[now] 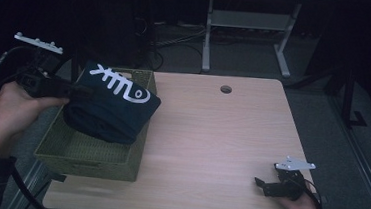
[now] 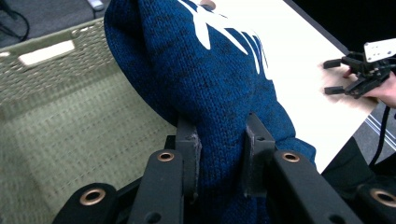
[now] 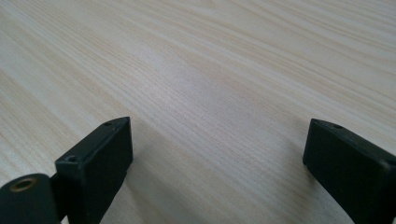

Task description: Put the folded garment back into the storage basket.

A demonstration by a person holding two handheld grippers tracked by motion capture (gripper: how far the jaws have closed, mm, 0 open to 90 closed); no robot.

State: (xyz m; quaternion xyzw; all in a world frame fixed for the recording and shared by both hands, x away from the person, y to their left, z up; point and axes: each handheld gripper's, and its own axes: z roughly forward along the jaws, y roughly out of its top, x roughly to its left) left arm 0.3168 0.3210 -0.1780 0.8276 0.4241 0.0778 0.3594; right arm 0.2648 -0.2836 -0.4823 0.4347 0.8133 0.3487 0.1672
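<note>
Pinching the blue sweater [image 2: 201,88], the left hand-held gripper [image 2: 219,154]; right hand-held gripper [image 3: 217,154] gapes wide.

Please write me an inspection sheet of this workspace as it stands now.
Surface: light wooden table, round hole near its far edge.
Job's things: folded blue knit garment with white print, held over the green woven basket at the table's left.
Clutter: nothing seen.
Grippers: left gripper shut on the garment; right gripper open, low over bare wood.
Cables: a black cable trails from the right gripper; more on the floor beyond.
Surroundings: dark room, white table frame behind.
</note>
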